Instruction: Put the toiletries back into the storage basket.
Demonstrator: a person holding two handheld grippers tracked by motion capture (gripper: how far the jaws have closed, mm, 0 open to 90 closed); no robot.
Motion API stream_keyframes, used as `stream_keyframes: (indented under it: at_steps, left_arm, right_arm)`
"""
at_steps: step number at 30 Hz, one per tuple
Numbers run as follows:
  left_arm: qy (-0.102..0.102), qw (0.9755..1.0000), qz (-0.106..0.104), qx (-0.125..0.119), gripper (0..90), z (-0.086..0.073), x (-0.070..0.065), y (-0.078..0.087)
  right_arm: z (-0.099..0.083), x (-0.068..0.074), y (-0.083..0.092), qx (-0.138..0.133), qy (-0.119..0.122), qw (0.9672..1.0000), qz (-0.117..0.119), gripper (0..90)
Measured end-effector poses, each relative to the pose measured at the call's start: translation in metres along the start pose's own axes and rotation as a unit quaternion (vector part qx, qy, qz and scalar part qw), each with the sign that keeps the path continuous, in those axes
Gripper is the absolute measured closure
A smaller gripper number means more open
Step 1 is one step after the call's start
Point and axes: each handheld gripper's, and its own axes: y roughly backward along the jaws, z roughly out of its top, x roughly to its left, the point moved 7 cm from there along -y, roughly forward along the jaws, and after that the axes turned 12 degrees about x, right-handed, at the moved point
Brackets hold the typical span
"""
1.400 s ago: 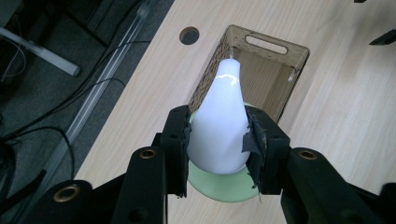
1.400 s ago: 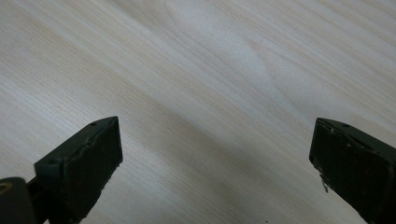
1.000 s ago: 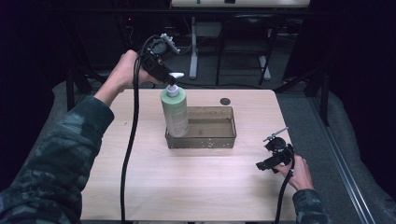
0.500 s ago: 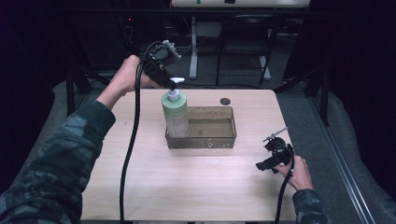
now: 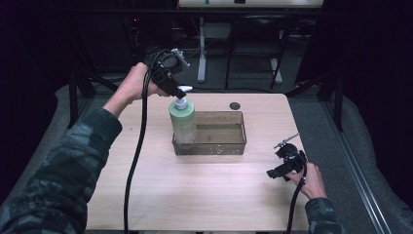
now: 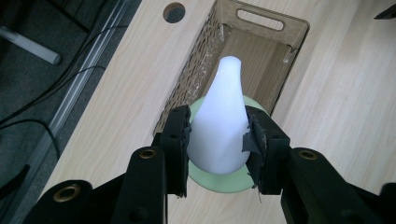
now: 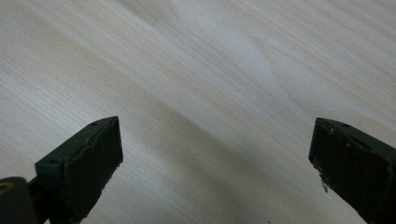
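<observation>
Left arm: reaches forward from the near left, sleeve in camouflage, hand raised over the pump bottle (image 5: pixel 183 122).
Left gripper (image 5: pixel 181 91): points steeply down, jaws clamped on the bottle's white pump head, one pad on each side.
Right gripper (image 5: pixel 277 173): held low, well right of the bottle, jaws wide apart.

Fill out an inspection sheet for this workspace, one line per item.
Surface: light wooden table, round hole near the far edge.
Job's things: green pump bottle upright at the left end of the clear tray.
Clutter: nothing seen.
Grippers: left hand-held gripper shut on the white pump head; right hand-held gripper open above bare wood.
Cables: black cable trails from the left; another from the right.
Surroundings: dark; table legs behind.
</observation>
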Motion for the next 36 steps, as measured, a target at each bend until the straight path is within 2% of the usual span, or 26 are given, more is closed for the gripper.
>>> stream_keyframes:
  at_steps: [13, 30, 36]
  left_arm:
    - [0.007, 0.9999, -0.011, 0.011, 63.2, -0.007, -0.001, -0.015]
    - [0.011, 0.9994, -0.020, 0.025, 63.1, -0.011, -0.001, -0.026]
    - [0.014, 0.9994, -0.021, 0.023, 63.1, -0.011, 0.000, -0.027]
  right_arm:
    - [0.000, 0.000, -0.001, 0.001, 0.000, 1.0000, 0.000, 2.5]
    - [0.000, 0.000, 0.000, 0.000, 0.000, 1.0000, -0.001, 2.5]
    - [0.000, 0.000, 0.000, 0.000, 0.000, 1.0000, 0.000, 2.5]
